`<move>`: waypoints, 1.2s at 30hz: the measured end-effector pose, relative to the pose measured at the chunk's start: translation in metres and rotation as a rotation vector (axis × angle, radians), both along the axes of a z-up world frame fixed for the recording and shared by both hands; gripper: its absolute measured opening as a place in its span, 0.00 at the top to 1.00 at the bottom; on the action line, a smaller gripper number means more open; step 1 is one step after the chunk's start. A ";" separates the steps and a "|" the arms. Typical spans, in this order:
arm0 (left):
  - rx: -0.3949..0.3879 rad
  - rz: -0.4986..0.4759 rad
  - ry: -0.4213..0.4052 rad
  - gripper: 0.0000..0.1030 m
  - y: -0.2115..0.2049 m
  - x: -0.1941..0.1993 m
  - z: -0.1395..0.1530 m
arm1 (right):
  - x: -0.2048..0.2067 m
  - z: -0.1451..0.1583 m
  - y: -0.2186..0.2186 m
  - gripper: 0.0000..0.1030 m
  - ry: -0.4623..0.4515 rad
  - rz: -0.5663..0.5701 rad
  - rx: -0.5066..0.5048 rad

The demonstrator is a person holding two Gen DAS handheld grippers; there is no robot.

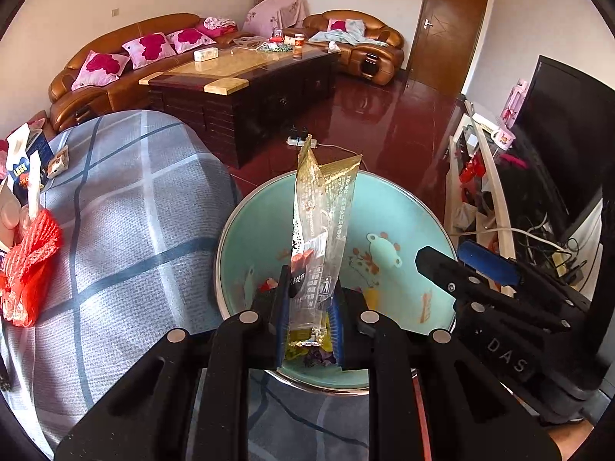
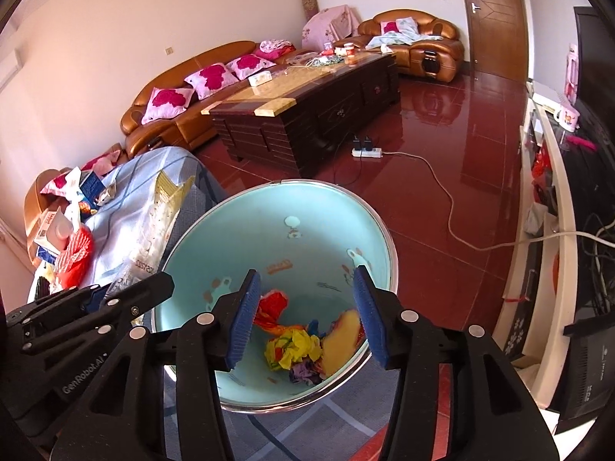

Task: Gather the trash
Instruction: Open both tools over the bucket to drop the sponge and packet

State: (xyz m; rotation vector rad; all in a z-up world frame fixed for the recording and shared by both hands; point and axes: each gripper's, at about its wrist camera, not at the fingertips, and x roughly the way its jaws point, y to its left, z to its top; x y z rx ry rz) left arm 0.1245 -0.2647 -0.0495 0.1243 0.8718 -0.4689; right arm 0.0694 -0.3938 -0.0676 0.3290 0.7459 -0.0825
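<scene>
Left wrist: left claw (image 1: 308, 320) clenched on wrapper (image 1: 321, 230), poised over bin (image 1: 415, 207). Right claw (image 2: 307, 320) released, above bin. Next: let go of wrapper.

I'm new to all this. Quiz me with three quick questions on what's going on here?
1. True or false: the right gripper holds a wrapper.
2. What does the left gripper grip? A) clear snack wrapper B) red mesh bag C) mug
3. Fill in: crumpled trash lies inside the teal ____.

Key: 1 false; 2 A; 3 bin.
</scene>
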 end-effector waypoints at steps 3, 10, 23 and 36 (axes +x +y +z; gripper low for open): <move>0.005 0.001 0.001 0.83 -0.003 0.001 -0.001 | -0.002 0.003 -0.007 0.51 -0.017 -0.043 0.017; 0.019 -0.016 -0.010 0.76 -0.015 0.002 -0.004 | -0.019 0.011 -0.040 0.46 -0.074 -0.218 0.070; 0.044 0.058 -0.159 0.11 0.013 -0.017 0.027 | -0.041 0.030 -0.042 0.22 -0.234 -0.273 0.116; 0.059 0.271 -0.190 0.07 0.111 -0.025 0.048 | -0.036 0.052 0.031 0.12 -0.293 -0.149 0.047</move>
